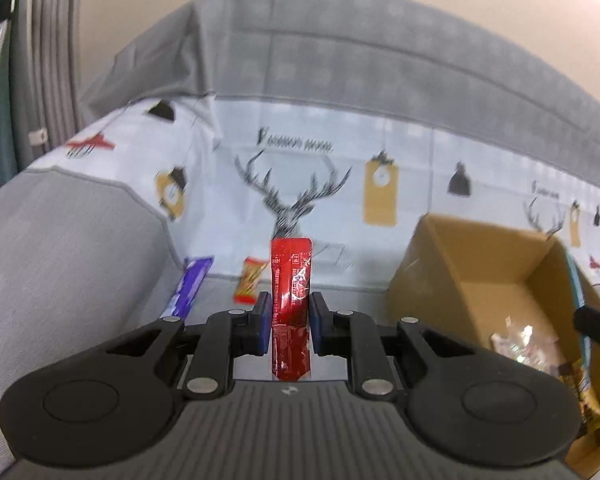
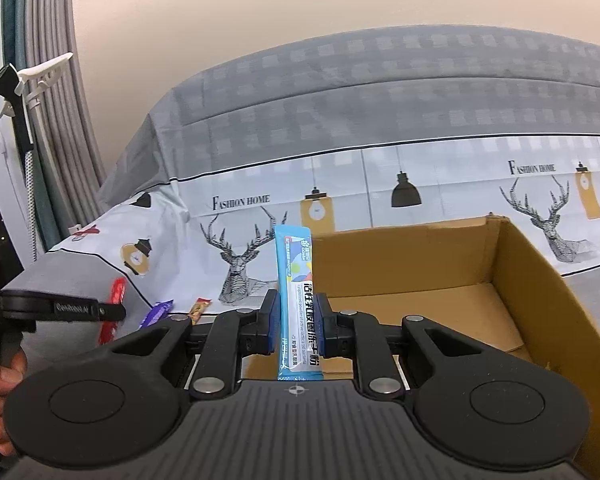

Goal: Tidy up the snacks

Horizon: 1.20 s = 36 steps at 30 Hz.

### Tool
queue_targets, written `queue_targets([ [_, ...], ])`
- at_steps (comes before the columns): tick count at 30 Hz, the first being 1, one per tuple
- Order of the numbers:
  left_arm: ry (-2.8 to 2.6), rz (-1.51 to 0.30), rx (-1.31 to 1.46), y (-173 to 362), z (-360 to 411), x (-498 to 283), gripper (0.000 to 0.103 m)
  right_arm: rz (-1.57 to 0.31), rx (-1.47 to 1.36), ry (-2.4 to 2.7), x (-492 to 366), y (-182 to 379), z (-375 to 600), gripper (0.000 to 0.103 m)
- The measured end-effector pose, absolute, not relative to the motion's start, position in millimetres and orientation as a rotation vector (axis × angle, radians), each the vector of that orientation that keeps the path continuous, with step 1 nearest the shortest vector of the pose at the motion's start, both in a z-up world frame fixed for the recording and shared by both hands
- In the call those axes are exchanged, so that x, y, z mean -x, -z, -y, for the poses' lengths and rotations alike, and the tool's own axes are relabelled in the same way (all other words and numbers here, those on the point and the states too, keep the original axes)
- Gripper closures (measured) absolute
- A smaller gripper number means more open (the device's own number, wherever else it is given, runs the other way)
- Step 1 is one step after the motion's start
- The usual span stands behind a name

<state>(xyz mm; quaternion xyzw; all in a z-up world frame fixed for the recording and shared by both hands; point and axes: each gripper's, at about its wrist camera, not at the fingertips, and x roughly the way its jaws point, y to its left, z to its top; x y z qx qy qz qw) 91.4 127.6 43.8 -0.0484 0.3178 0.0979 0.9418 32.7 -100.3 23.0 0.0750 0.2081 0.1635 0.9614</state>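
A sofa (image 1: 80, 248) under a deer-print cover (image 2: 420, 184) fills the background. To the right of the left hand-held gripper (image 1: 290, 316) sits an open cardboard box (image 1: 480, 264); the same box lies directly ahead of the right hand-held gripper (image 2: 298, 320). The left one is clamped on an upright red sachet (image 1: 291, 276), the right one on an upright blue sachet (image 2: 296, 280). Ahead-left of the left one lie a purple wrapper (image 1: 190, 284) and an orange candy (image 1: 250, 280).
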Motion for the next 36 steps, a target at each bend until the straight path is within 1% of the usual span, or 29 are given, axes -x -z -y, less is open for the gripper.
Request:
queue_targets([
  [7,-0.115,-0.556,0.108,-52,-96,-94,0.082,-0.406,-0.149,-0.286,-32,-23,111,0.084],
  [16,-0.027,-0.501,0.065,-51,-56,-99,0.082,-0.400,-0.153,-0.228,-34,-22,128,0.084],
  [25,0.033,-0.471,0.023,-48,-30,-101,0.082,-0.397,-0.164,-0.192,-34,-21,142,0.084],
  [36,0.073,-0.472,0.020,-45,-18,-103,0.082,-0.400,-0.173,-0.152,-34,-22,149,0.084],
])
